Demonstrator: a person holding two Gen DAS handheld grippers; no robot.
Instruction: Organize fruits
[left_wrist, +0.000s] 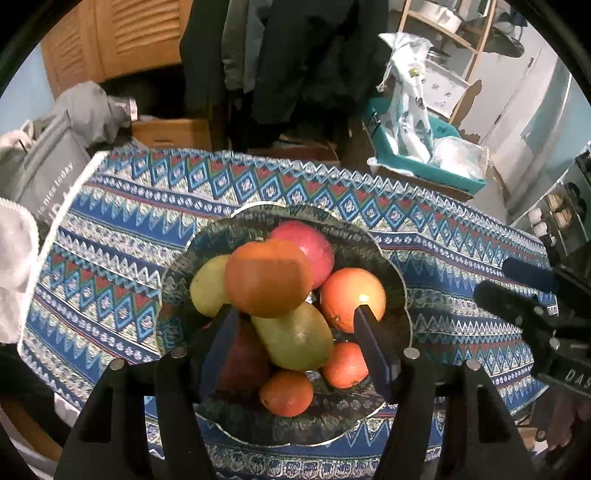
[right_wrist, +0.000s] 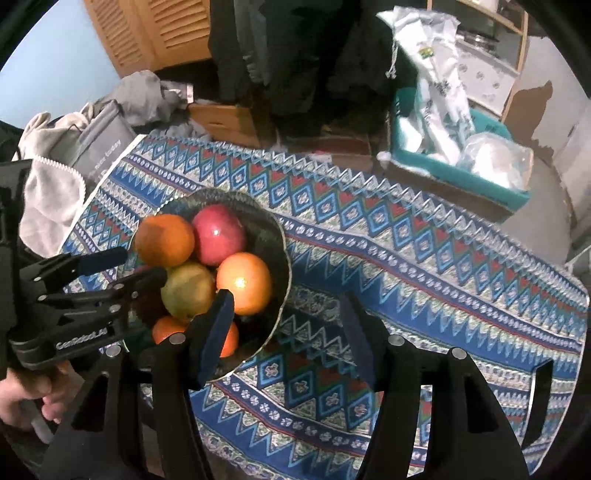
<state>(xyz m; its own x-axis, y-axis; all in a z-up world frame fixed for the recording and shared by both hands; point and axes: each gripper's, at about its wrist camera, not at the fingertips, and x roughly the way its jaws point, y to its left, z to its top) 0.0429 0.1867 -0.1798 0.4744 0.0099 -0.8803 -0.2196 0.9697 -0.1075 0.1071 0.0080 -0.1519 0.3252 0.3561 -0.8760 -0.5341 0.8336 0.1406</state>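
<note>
Two wrist fisheyes, steeply downward, near shared fruit bowl (left_wrist: 388, 266).

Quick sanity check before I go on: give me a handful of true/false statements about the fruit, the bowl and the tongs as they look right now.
1. All the fruit sits in the bowl. True.
2. The left tongs grip the green pear. False: their pads stand apart above the pile, holding nothing.
3. The red apple lies on the far side of the pile. True.
4. The right tongs hold an orange. False: they are empty, one finger over the bowl, the other over the patterned cloth.
5. The bowl stands on bare wood. False: it stands on the patterned cloth.
</note>
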